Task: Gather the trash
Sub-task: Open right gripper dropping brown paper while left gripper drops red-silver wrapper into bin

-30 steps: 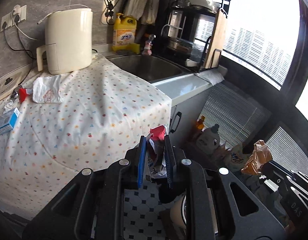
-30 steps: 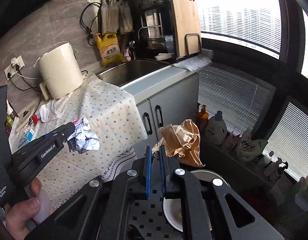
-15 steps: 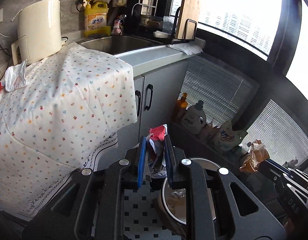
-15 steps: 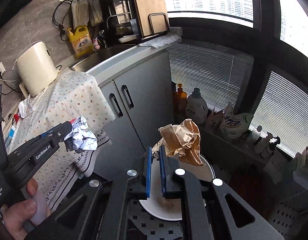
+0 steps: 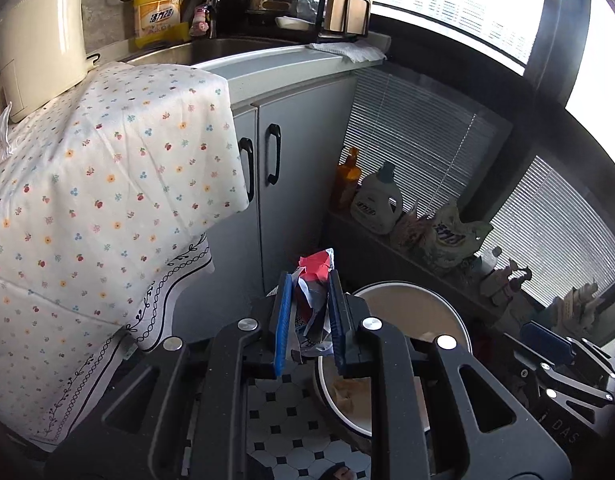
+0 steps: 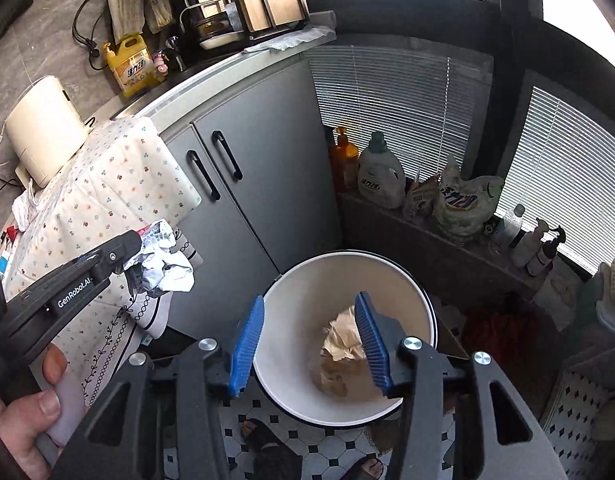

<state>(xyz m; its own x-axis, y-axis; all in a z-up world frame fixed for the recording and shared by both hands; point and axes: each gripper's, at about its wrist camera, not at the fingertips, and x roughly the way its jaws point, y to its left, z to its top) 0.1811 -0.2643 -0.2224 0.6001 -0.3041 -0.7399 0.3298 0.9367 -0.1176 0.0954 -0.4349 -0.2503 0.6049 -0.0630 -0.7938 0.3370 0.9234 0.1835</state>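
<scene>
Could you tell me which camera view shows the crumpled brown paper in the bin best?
The right wrist view: the brown paper lies in plain sight inside the white bin, between the open right gripper's fingers. The left wrist view shows only a scrap of it behind the left gripper.

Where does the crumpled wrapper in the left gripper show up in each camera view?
Left wrist view: the crumpled wrapper sits low centre, pinched between the left gripper fingers.
Right wrist view: it is at the left edge, beside the floral tablecloth.
Shared landmark: the white trash bin on the floor.
</scene>
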